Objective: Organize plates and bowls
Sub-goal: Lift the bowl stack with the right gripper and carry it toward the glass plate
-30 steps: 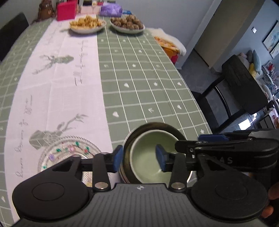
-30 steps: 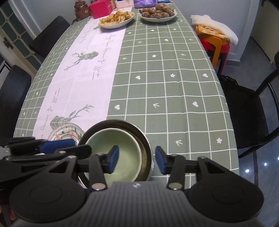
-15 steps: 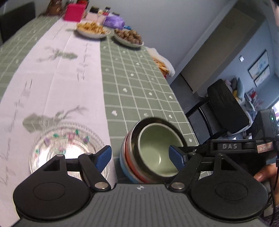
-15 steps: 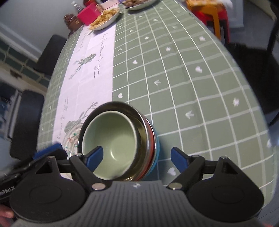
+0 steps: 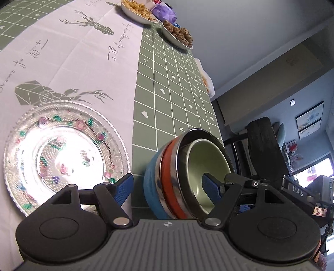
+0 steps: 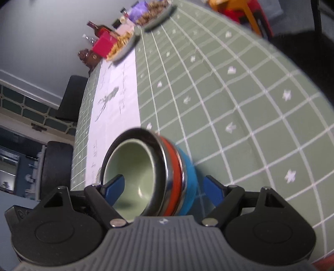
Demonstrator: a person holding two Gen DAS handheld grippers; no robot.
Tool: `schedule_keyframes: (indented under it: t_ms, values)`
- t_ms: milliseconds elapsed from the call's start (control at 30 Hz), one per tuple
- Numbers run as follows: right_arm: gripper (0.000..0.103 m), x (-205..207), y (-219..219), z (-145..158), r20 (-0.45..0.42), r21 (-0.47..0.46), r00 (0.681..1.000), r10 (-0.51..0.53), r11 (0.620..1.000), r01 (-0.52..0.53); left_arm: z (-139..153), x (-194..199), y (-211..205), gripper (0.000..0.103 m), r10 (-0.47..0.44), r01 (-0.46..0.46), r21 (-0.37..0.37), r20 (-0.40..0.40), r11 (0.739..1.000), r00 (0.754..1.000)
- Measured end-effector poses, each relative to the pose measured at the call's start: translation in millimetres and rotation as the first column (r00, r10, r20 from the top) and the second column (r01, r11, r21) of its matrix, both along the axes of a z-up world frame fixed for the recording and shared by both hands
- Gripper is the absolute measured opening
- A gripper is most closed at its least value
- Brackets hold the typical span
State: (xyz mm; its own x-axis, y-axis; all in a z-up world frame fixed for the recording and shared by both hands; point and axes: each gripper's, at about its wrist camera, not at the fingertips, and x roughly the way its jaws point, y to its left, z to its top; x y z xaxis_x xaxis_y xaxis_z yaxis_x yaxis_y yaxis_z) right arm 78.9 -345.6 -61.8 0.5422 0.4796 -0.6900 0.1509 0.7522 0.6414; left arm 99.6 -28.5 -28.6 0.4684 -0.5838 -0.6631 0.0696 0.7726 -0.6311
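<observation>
bowl stack (image 5: pixel 179 177): four nested round bowls are sitting on the table. The outer one looks matte blue, then a shiny steel rim, then an orange-red band, then another polished steel bowl with a smooth pale green one tucked inside. In both wrist views the stack is looking tipped, but the cameras are rolled, so that's likely just the view.

glass plate (image 5: pixel 62 154): clear pressed glass, round, with a beaded edge, a bumpy texture and little pink, green and purple flower dots. It's lying flat on the white runner, just beside the stack and not touching it.

tablecloth (image 5: pixel 177 87): soft green fabric with a white grid and tiny hearts and stars. The white runner (image 5: pixel 79 62) down the middle is showing grey geometric deer and script.

left gripper (image 5: pixel 169 187): jaws are standing wide, having just been opening. One blue pad is reaching into the green bowl, the other is hanging outside near the plate edge. The stack's wall is sitting between them, and the outer pad is well clear of it.

right gripper (image 6: pixel 165 187): same deal from the other side. The jaws have just been spreading and are now easing in a touch. One pad is inside the green bowl, one is outside past the blue wall, with a gap showing.

far end: two shallow dishes of snacks (image 5: pixel 137 10) are sitting well apart from the stack.
</observation>
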Motion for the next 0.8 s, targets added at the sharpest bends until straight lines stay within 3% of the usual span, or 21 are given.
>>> schedule_keyframes:
  t_ms: [133, 533, 800]
  values:
    - [0.077, 5, -3, -12, -0.048, 0.030, 0.999, 0.007, 1.000, -0.006, -2, -5, -12, 0.087, -0.032, 0.031, 0.033, 0.010, 0.999, 0.999]
    - [0.076, 12, 6, -27, -0.082, 0.051, 0.997, 0.015, 0.999, -0.011, -20, 5, -16, 0.087, -0.020, 0.019, -0.013, -0.063, 1.000, 0.998]
    - [0.074, 12, 0, -30, -0.093, 0.066, 0.995, -0.019, 0.998, 0.026, -19, 8, -21, 0.086, -0.025, 0.024, -0.015, -0.051, 1.000, 0.998]
